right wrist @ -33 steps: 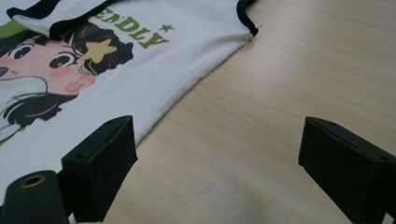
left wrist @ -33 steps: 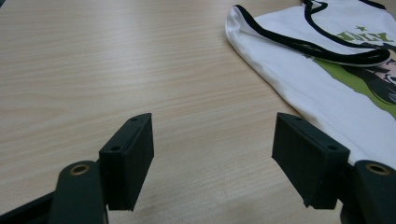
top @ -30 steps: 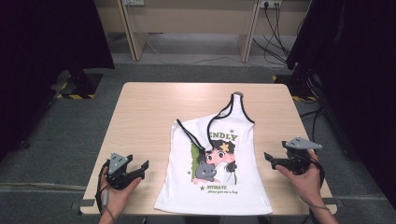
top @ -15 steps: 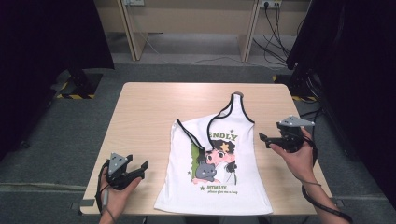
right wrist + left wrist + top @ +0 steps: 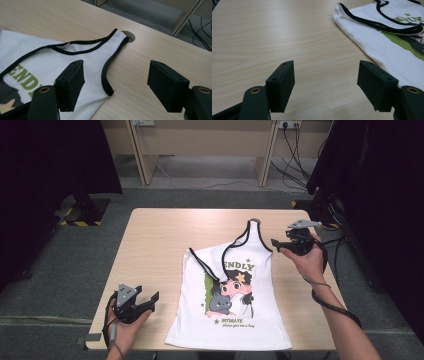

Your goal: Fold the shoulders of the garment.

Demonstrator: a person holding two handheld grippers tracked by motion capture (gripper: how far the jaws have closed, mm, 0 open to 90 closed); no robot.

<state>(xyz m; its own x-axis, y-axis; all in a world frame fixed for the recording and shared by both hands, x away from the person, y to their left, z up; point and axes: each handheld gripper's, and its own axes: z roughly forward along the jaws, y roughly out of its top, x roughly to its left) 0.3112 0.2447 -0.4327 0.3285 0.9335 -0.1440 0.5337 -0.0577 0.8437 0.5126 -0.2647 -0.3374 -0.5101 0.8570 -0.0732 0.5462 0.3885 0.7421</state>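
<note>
Beside the tank top [image 5: 235, 295] — both claws wide, empty

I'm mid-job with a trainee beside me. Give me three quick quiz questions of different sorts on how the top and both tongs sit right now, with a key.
1. True or false: the left tongs are shut on the hem of the white tank top.
2. Multiple choice: the right tongs are nearest which part of the top? A) the bottom hem B) the strap and armhole side C) the printed cartoon
3. Fill in: the end of the top's far strap lies at a round ____ in the table.

Key: 1. False; they are open over bare wood beside the top. 2. B. 3. Hole.
</note>
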